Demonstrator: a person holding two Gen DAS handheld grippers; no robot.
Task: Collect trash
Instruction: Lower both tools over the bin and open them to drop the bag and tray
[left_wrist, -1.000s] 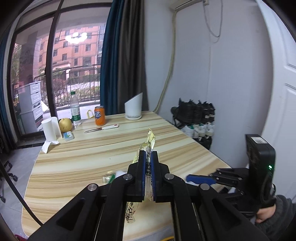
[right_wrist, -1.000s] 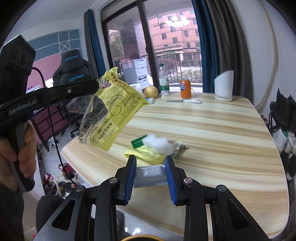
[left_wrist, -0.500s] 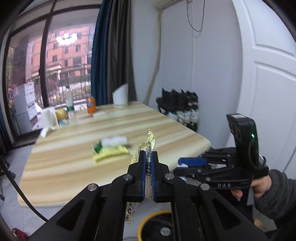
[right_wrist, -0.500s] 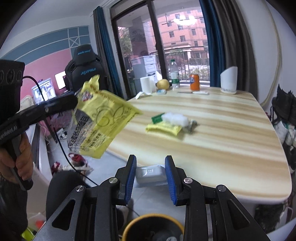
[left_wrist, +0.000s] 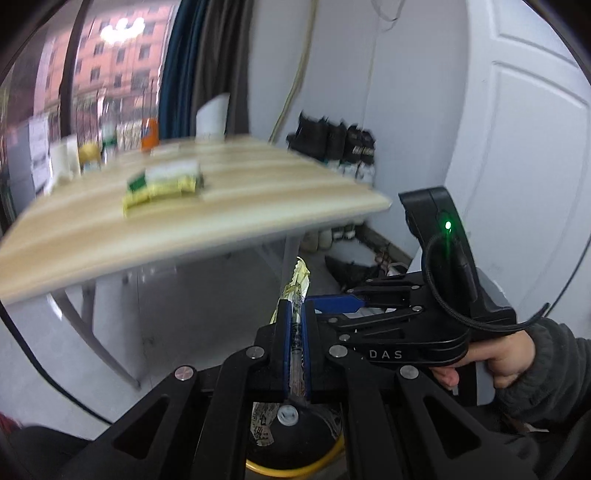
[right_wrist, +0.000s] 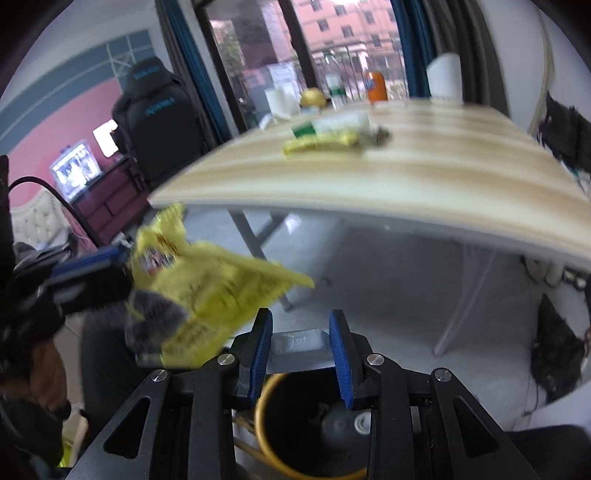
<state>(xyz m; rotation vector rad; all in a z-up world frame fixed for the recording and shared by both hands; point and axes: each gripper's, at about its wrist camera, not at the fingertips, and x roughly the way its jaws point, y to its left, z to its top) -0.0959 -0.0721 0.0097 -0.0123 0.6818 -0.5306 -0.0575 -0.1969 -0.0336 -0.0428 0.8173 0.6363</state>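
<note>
While the left gripper (left_wrist: 296, 332) clamps a yellow wrapper (right_wrist: 218, 291), the right gripper (right_wrist: 301, 341) grips a silvery packet (right_wrist: 299, 341) at twelve o'clock above the yellow-rimmed bin (right_wrist: 266, 417).

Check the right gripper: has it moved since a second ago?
Yes. The right gripper has dropped: earlier the table top lay behind its fingertips, now the table edge sits above them and the yellow-rimmed bin is just below.

This is a lived-in home, a dining and living room in one. A wood-grain counter (right_wrist: 424, 173) carries a soda can (right_wrist: 376, 86), a water bottle (right_wrist: 334, 90) and a paper roll (right_wrist: 282, 99). Shoes (left_wrist: 340, 147) line the wall beside a white door (left_wrist: 517, 166), and a gaming chair (right_wrist: 159, 122) stands by curtained balcony glass.
</note>
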